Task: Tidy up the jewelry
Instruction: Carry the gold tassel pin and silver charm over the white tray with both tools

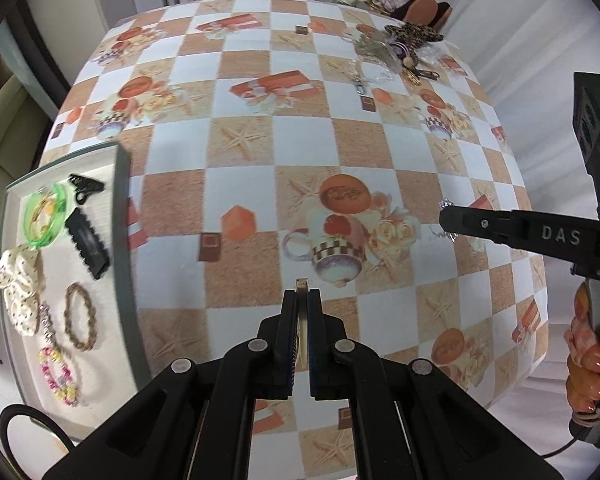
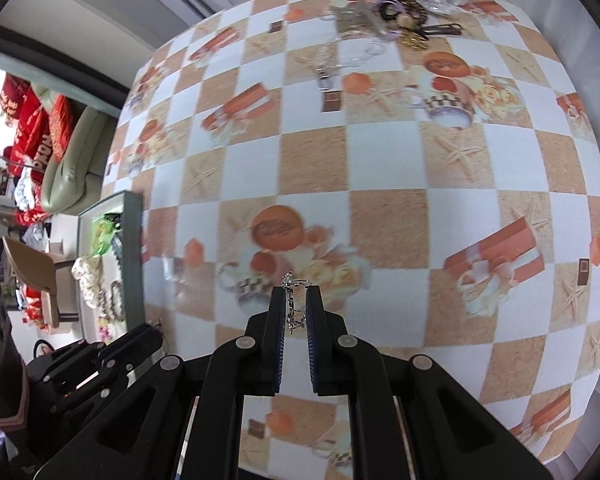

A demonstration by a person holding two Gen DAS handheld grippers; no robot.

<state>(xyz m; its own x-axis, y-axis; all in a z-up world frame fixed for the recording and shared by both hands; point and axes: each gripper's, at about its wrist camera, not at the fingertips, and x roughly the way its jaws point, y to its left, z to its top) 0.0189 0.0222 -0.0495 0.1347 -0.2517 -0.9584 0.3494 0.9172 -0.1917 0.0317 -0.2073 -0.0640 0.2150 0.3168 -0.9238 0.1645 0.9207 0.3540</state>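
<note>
Gripping a silver chain [image 2: 293,307], the right gripper [image 2: 296,300] hung over the table, well right of the tray [image 1: 121,216]. The left gripper [image 1: 302,300], nearer the tray, pinched a pale strip [image 1: 302,312].

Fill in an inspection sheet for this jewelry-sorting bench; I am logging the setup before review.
Surface: table under a checkered cloth printed with cups and starfish.
Job's things: tray at the left edge holds a green bangle, two black hair clips, a cream scrunchie, a braided bracelet and a beaded bracelet; an unsorted pile lies at the far right.
Clutter: shoes beyond the table.
Grippers: left gripper shut on a pale flat piece; right gripper shut on a silver chain.
Cables: black cable beside the tray.
Surroundings: sofa with red cushions.
</note>
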